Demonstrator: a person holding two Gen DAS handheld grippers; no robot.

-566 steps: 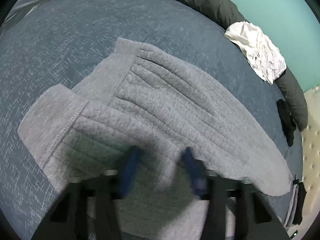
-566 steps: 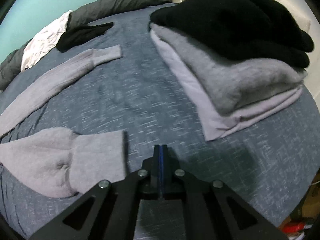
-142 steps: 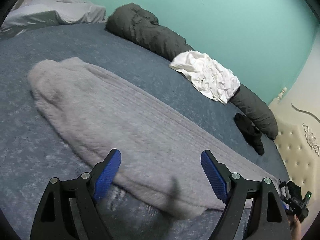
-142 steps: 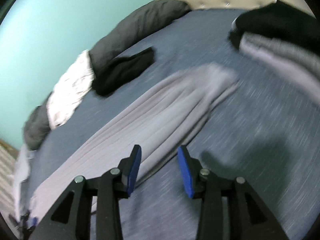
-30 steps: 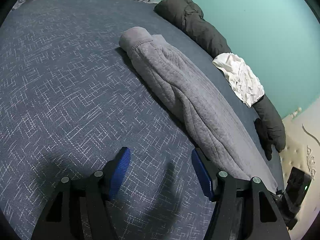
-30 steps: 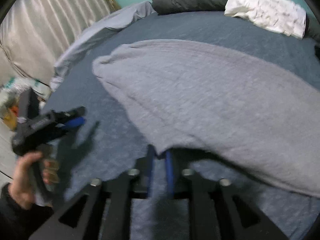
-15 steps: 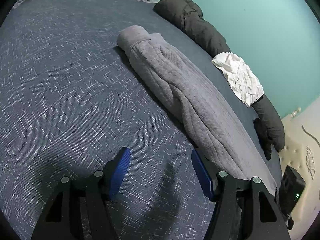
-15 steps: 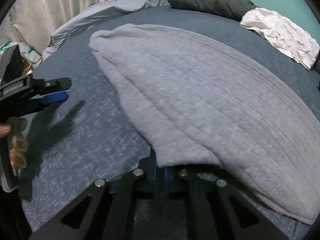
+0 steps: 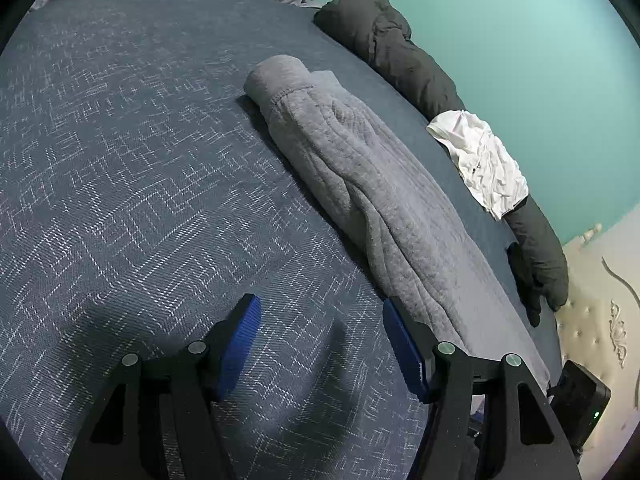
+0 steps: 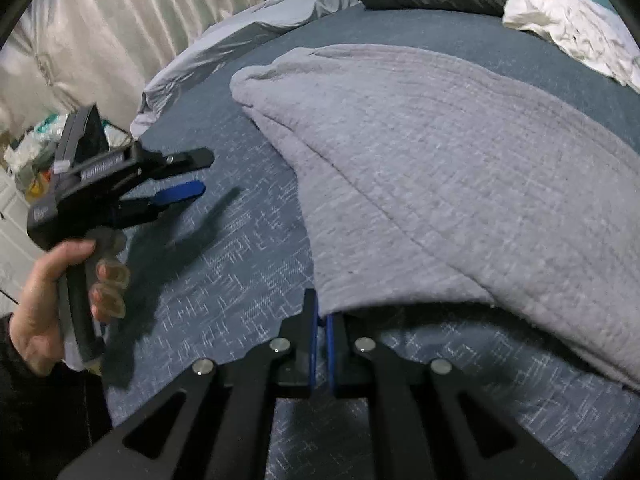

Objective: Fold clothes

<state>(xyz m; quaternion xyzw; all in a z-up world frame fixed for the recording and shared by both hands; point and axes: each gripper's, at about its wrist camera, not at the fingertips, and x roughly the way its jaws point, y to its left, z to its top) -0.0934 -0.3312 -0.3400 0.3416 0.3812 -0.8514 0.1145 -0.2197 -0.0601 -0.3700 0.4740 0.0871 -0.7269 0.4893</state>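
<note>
— One grey garment (image 10: 460,168) lay lengthwise on the blue bed (image 9: 120,160); how were the two grippers?
— Right gripper (image 10: 320,320) pinched its near edge; left gripper (image 9: 320,332) hovered spread, empty. Its white label was unreadable.

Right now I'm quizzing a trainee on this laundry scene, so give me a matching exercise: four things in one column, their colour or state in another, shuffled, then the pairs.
Things:
1. gray garment
2. crumpled cloth
3. left claw
4. right claw

States:
A. white, lying on the dark bolster
B. open, over bare blue bedspread
C. shut on the garment's near edge
D. folded lengthwise into a long strip

Pairs: 1-D, 2-A, 3-B, 4-C
</note>
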